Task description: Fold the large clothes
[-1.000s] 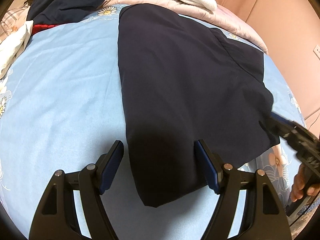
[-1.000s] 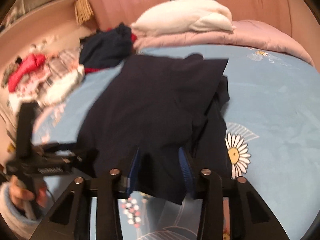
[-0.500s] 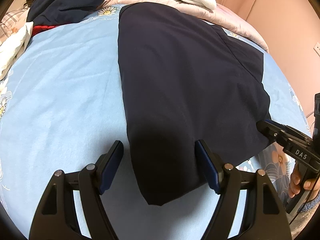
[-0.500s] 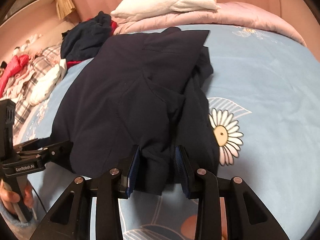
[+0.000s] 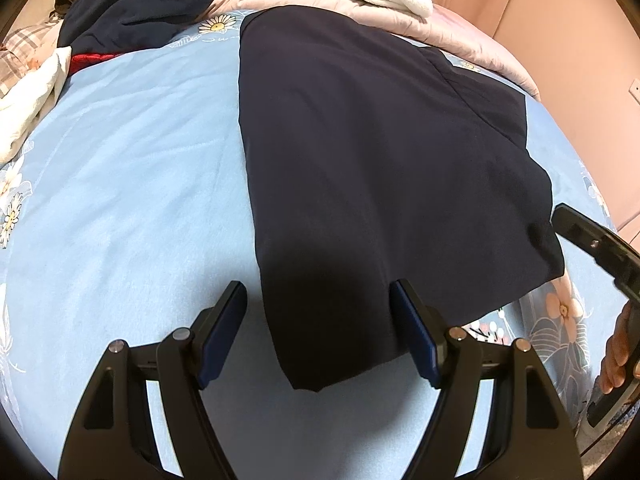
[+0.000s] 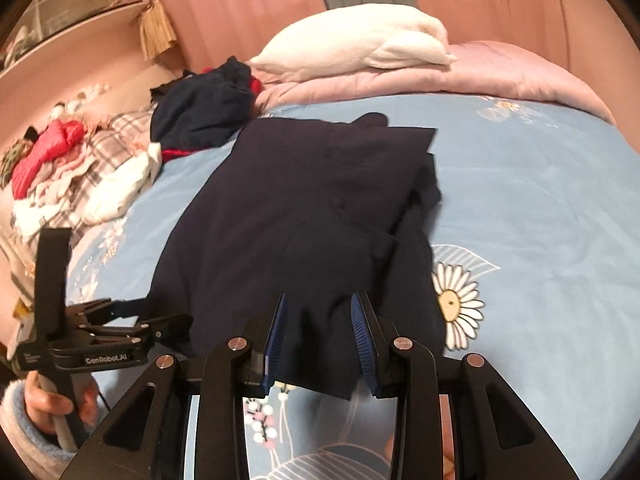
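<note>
A large dark navy garment (image 5: 380, 140) lies folded flat on the blue flowered bed sheet (image 5: 120, 180). My left gripper (image 5: 316, 320) hangs open over its near left corner, pads clear of the cloth on both sides. In the right wrist view the same garment (image 6: 312, 200) stretches away, with a rumpled layer along its right side. My right gripper (image 6: 318, 336) is shut on the bunched near hem. The left gripper (image 6: 168, 314) shows there at the garment's left corner, held by a hand (image 6: 48, 404). The right gripper (image 5: 576, 228) shows at the left view's right edge.
A white folded blanket (image 6: 360, 44) lies on a pink quilt (image 6: 500, 76) at the head of the bed. A crumpled navy garment (image 6: 200, 116) and a heap of plaid, white and red clothes (image 6: 80, 168) lie at the far left. Pink curtains (image 6: 240, 4) stand behind the bed.
The right wrist view has swung about while the cloth stayed between the right jaws. The right gripper has risen slightly at the garment's right corner. The left gripper has kept still.
</note>
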`<state>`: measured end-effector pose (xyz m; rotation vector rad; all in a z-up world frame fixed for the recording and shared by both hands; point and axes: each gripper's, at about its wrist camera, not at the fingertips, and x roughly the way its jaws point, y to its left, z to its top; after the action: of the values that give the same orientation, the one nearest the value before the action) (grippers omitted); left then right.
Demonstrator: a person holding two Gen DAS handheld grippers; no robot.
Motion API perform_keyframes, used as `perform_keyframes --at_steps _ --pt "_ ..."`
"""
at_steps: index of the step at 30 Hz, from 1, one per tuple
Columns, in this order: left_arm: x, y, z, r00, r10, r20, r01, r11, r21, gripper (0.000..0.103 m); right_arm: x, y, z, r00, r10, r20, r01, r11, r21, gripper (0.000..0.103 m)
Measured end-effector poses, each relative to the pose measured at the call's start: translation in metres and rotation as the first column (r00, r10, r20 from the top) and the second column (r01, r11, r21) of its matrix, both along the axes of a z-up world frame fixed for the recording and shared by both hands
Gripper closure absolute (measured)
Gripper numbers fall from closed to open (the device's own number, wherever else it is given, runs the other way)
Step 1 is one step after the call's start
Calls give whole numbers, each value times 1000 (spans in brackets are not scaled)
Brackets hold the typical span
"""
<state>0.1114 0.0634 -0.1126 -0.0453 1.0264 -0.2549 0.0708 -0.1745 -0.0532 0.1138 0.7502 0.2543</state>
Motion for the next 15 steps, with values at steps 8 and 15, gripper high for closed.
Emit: perform_keyframes --at_steps 8,15 --pt "2 1 -1 1000 -7 -5 7 1000 -1 28 30 0 -6 996 -44 -82 39 997 -63 68" --pt "3 0 13 1000 -12 22 11 1000 19 28 60 -5 34 999 -40 27 39 999 27 68"
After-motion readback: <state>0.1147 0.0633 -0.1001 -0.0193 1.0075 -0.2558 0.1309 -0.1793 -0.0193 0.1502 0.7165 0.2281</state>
